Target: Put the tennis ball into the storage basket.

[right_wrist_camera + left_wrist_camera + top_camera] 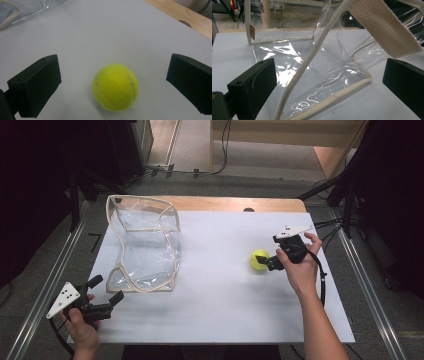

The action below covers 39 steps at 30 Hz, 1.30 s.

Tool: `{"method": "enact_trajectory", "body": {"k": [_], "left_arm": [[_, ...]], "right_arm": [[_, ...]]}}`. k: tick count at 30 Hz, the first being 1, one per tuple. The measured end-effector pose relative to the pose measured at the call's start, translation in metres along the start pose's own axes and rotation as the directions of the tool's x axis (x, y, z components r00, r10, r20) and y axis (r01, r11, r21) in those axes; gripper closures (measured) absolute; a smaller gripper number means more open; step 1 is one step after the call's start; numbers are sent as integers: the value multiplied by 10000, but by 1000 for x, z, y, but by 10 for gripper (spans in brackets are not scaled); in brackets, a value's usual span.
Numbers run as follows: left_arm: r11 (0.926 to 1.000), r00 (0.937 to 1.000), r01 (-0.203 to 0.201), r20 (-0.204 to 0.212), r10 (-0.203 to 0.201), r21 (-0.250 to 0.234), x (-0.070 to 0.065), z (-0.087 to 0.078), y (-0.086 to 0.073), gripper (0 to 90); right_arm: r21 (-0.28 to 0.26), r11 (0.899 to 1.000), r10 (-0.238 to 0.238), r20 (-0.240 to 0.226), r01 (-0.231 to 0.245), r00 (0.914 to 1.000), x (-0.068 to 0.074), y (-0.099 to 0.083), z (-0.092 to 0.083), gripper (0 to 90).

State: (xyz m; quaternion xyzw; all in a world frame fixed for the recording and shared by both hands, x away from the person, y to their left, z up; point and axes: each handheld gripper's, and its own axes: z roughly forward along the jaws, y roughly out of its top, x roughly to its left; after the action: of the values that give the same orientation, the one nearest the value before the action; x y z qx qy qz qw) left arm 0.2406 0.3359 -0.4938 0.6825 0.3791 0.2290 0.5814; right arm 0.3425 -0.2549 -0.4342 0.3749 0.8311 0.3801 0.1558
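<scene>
A yellow tennis ball (259,260) rests on the white sheet, right of centre. My right gripper (266,263) is open, and the ball (115,86) lies between its jaws without touching either one. At the left stands a clear plastic bag (145,240) with beige trim, its mouth gaping. My left gripper (106,289) is open just in front of the bag's near left corner. In the left gripper view the bag's trimmed edge (324,100) and a beige strap (384,27) lie between and ahead of the jaws, and neither jaw touches them.
The white sheet (220,305) covers a wooden table whose bare far edge (235,203) shows behind it. Metal rails (370,290) run along both sides of the table. Dark stands and cables sit beyond the far right corner.
</scene>
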Motion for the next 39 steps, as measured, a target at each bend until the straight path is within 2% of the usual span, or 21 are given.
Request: {"method": "enact_trajectory", "body": {"k": [4, 13, 17, 23, 24, 33, 39], "left_arm": [[10000, 10000, -15, 43, 15, -14, 0, 0, 0, 0], [10000, 10000, 34, 14, -34, -46, 0, 0, 0, 0], [10000, 10000, 26, -14, -26, -24, 0, 0, 0, 0], [10000, 10000, -22, -6, 22, 21, 0, 0, 0, 0], [10000, 10000, -22, -4, 22, 21, 0, 0, 0, 0], [10000, 10000, 14, 6, -14, -8, 0, 0, 0, 0], [10000, 10000, 26, 9, -26, -8, 0, 0, 0, 0]], "right_arm": [[333, 9994, -50, -20, 50, 10000, -1, 1, 7, 0], [1102, 9938, 165, -59, -158, 9998, -7, 0, 16, 0], [1410, 9900, 55, -73, -44, 10000, -9, 0, 21, 0], [2030, 9791, -59, -181, 95, 9998, -8, 0, 30, 0], [2225, 9748, -134, -240, 184, 9996, -8, 0, 33, 0], [2783, 9596, -270, -549, 412, 9981, -8, 5, 40, 0], [3316, 9418, -347, -701, 560, 9969, -4, 8, 49, 0]]}}
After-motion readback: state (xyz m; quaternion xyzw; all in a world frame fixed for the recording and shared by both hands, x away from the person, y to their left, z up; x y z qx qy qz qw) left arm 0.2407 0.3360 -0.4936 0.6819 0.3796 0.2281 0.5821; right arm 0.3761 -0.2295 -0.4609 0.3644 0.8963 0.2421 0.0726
